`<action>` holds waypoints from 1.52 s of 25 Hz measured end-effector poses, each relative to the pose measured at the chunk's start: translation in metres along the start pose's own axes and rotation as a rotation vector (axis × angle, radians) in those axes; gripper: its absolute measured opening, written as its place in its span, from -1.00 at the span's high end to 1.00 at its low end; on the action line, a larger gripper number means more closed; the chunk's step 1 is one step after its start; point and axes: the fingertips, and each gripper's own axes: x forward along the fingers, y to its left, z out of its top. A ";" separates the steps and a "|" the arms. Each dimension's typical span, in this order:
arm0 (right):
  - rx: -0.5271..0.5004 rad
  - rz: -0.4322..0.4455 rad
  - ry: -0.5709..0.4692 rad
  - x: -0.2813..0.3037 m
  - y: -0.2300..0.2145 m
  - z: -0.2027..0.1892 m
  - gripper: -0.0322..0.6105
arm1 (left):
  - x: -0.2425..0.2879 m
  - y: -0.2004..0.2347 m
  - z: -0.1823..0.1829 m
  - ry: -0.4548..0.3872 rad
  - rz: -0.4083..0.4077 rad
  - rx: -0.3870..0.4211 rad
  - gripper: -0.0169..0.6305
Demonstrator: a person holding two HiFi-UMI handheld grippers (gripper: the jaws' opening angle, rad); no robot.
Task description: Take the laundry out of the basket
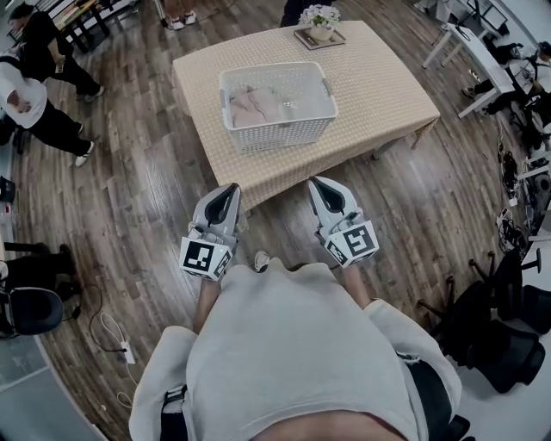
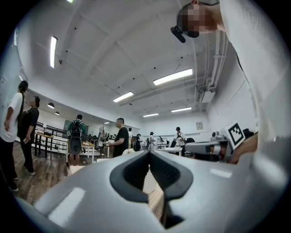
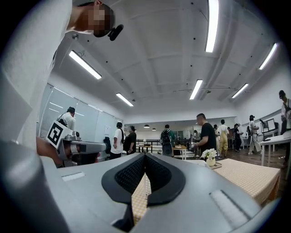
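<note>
**Tongs, position.** The left tongs [image 1: 231, 189] and the right tongs [image 1: 318, 183] are held side by side in front of the person's torso, apart from each other. Both point level toward the surface [image 1: 379, 86]. Both are over the wooden floor [image 1: 129, 181], short of the near edge of the surface, and touch nothing on it.

**Tongs, state.**
- Left tongs: in the left gripper view the jaws stand together. The dark ribbed pads [image 2: 134, 170] meet at the tip and nothing is clamped between them. Only the checked cloth of the surface shows through the narrow slit behind the tip.
- Right tongs: in the right gripper view the jaws are likewise closed. The pads [image 3: 132, 175] meet at the tip and hold nothing. The same checked cloth shows through the slit.

**Task items.** The white perforated basket [image 1: 280, 133] stands upright on the surface, near its middle. The laundry [image 1: 258, 105], pale pink and white fabric, lies inside the basket below the rim. Basket and laundry are well apart from both tongs.

**Surroundings.** A vase of white flowers [image 1: 320, 26] stands on a small tray at the far edge of the surface. Bystanders [image 1: 34, 77] stand on the floor at the left. Dark office chairs [image 1: 499, 336] stand at the lower right.
</note>
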 end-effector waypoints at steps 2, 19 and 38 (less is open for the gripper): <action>-0.002 -0.004 0.011 0.012 0.001 -0.002 0.90 | 0.006 0.011 0.000 -0.002 -0.009 -0.001 0.91; 0.040 0.017 0.042 0.088 -0.036 -0.029 0.90 | 0.052 0.074 -0.028 0.032 0.041 -0.035 0.91; 0.063 0.062 -0.064 0.220 -0.171 0.002 0.90 | 0.221 0.175 0.004 0.019 0.110 0.063 0.91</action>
